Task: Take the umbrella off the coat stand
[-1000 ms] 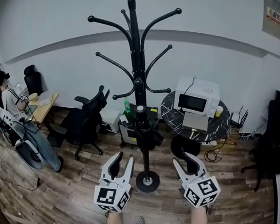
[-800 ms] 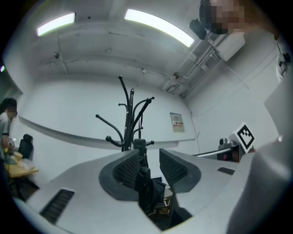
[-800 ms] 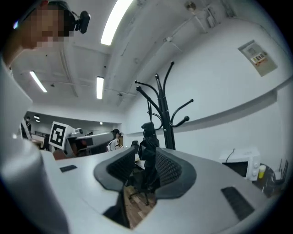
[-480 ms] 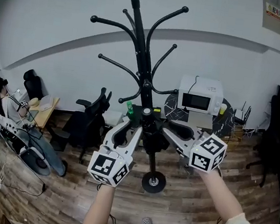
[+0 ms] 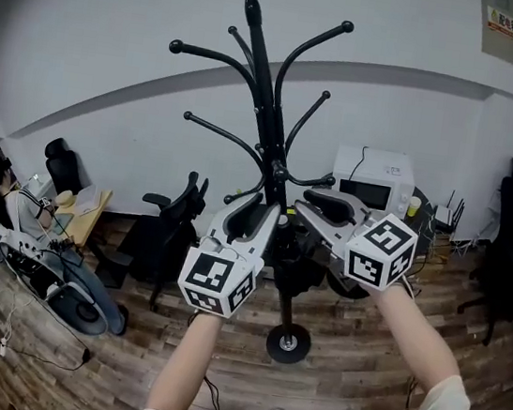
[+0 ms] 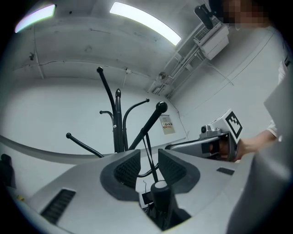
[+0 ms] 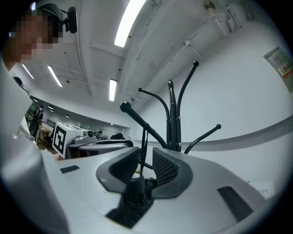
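Observation:
The black coat stand rises mid-room, its base on the wood floor. A folded black umbrella hangs by its thin strap from a knobbed hook. My left gripper and right gripper reach it from either side. In the left gripper view the jaws are closing, the strap runs between them untouched, and the umbrella handle sits just below. In the right gripper view the jaws are also closing around the strap, with the handle at their base.
A white microwave sits on a dark round table behind the stand. Black office chairs stand at the left and far right. A seated person works at a desk on the far left.
Both grippers have risen from low near the floor and closed in on the umbrella at the stand. Their jaws look narrower than before.

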`<action>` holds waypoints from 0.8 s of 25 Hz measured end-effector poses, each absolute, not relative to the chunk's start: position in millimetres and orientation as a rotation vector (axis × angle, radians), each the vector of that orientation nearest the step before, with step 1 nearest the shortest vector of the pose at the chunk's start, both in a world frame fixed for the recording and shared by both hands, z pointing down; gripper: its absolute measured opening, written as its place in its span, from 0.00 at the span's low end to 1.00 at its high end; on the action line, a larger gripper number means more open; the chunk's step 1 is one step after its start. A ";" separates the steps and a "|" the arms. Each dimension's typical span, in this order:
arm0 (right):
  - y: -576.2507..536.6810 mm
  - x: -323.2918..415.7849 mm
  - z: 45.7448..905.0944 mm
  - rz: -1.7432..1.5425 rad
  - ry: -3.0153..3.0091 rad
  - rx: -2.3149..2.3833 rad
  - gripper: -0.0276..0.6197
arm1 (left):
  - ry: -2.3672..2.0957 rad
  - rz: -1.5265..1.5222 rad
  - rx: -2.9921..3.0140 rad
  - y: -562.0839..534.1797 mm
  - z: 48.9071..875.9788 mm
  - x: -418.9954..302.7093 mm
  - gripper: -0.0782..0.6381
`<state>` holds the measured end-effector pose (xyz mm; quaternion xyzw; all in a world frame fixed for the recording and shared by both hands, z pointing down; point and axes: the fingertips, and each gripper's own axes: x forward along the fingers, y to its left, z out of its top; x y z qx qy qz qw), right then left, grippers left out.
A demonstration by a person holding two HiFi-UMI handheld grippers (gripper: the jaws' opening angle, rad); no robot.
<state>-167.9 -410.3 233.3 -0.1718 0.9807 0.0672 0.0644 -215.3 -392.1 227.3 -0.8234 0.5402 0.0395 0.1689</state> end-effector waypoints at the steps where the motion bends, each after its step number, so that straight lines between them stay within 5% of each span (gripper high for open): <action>1: -411.6 -168.2 228.6 0.214 2.955 -0.520 0.20 | 1.527 0.117 -2.344 -395.1 223.0 -212.9 0.29; 5: -418.9 -168.8 221.7 0.244 2.943 -0.557 0.09 | 1.516 0.043 -2.288 -408.5 216.2 -208.8 0.25; 20: -425.5 -186.3 215.9 0.223 2.983 -0.441 0.16 | 1.456 0.080 -2.355 -425.8 210.6 -210.9 0.14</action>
